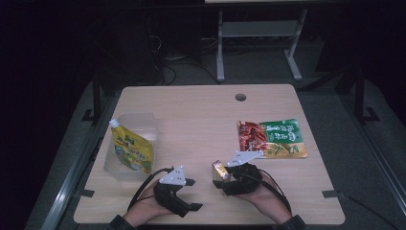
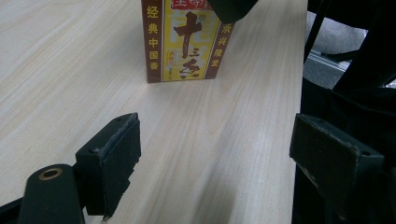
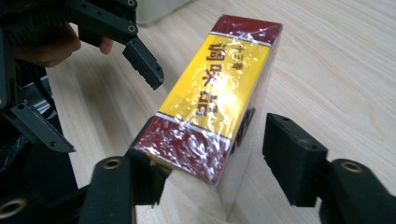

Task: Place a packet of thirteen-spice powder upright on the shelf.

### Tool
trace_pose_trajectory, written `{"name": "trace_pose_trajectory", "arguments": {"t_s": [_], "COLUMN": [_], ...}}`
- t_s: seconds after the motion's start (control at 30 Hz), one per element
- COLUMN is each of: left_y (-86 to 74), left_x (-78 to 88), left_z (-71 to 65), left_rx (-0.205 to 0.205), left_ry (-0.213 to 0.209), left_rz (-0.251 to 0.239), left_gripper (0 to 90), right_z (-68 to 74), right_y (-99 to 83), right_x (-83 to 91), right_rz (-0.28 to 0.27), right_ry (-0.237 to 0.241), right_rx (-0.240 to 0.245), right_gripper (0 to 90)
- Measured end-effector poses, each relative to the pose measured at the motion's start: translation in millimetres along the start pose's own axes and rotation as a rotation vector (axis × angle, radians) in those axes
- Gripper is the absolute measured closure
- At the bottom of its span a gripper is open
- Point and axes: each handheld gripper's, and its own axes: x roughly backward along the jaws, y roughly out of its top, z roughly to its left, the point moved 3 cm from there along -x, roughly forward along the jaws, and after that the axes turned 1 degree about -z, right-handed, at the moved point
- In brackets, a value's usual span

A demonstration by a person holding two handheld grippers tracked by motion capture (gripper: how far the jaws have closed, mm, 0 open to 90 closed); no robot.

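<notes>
Right tongs [image 3: 215, 172] straddled the box [image 3: 219, 93], one pad touching, the other apart: no firm grip. Left tongs [image 2: 215, 158] stood spread and empty beside it. Desk [image 1: 201, 115] carried box near its front edge; bin [image 1: 119, 167] apparently awaited it.

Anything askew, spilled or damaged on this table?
Nothing spilled or damaged. The yellow pouch leans tilted in the clear container, and the red-and-yellow box stands between the right gripper jaws, one visibly clear of it.
</notes>
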Motion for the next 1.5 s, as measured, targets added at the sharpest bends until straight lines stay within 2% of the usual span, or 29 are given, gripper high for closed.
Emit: {"name": "trace_pose_trajectory", "arguments": {"t_s": [0.27,0.53,0.83,1.17,1.33,1.5], "left_y": [-0.1,-0.4,-1.6,-5.7,-8.2,-8.6], "left_x": [-0.2,-0.9,-0.6,2.7,3.4,4.8], "left_z": [0.5,0.7,0.5,0.7,0.3,1.1], "left_rx": [0.000,-0.005,0.003,0.023,0.021,0.009], "left_ry": [-0.001,0.000,0.001,0.025,0.034,0.039], "left_rz": [0.003,0.007,0.000,-0.006,0.001,0.010], "left_gripper": [16.0,16.0,15.9,15.9,15.9,15.9], "right_z": [-1.7,-7.8,-14.2,-24.6,-29.3,-32.6], "right_y": [1.1,1.7,6.0,28.9,42.1,57.8], "right_x": [2.8,6.7,10.5,6.6,0.6,-6.7], "right_rz": [-0.001,-0.019,-0.028,-0.048,-0.053,-0.067], "right_ry": [0.001,-0.029,-0.028,0.003,0.021,0.045], "right_rx": [0.010,0.030,0.045,0.077,0.119,0.135], "right_gripper": [56.3,66.4,66.8,66.8,66.9,67.0]}}
